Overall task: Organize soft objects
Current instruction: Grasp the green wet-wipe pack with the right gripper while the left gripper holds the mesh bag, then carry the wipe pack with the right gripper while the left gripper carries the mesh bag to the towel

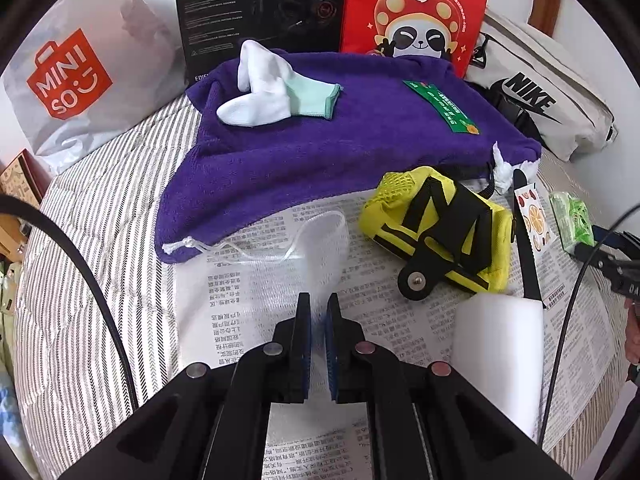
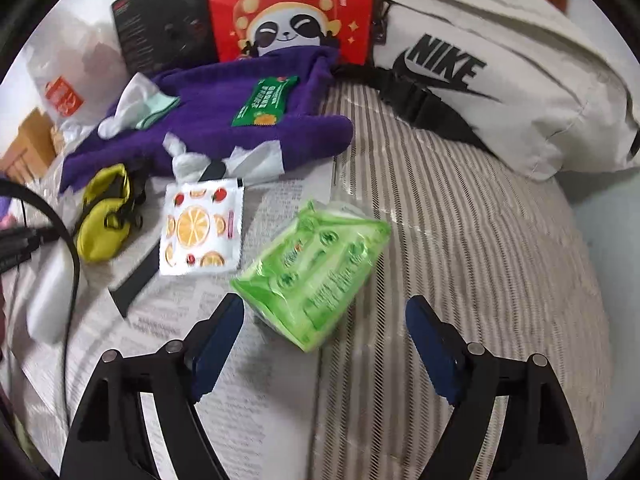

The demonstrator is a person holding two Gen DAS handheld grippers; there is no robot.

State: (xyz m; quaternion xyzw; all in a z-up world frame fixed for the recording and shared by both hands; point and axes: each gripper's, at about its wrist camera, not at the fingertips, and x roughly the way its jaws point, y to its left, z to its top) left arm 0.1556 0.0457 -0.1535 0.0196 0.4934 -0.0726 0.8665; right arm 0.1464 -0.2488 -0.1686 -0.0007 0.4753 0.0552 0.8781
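Note:
My left gripper (image 1: 319, 312) is shut on the edge of a sheer white mesh drawstring bag (image 1: 316, 240) lying on the printed sheet. Beyond it lies a purple towel bag (image 1: 320, 140) with white socks (image 1: 268, 88) and a green packet (image 1: 440, 108) on top. A yellow and black pouch (image 1: 436, 228) sits to the right. My right gripper (image 2: 325, 312) is open, its fingers either side of a green tissue pack (image 2: 316, 276) lying on the bed. The purple bag (image 2: 224, 120) and an orange-print sachet (image 2: 200, 228) lie further left.
A white foam block (image 1: 500, 360) and a black strip (image 1: 526, 248) lie at my left gripper's right. A Miniso bag (image 1: 80, 72), black box (image 1: 260, 8), red panda bag (image 2: 292, 12) and white Nike bag (image 2: 500, 80) line the back. The striped bedding (image 2: 460, 240) extends right.

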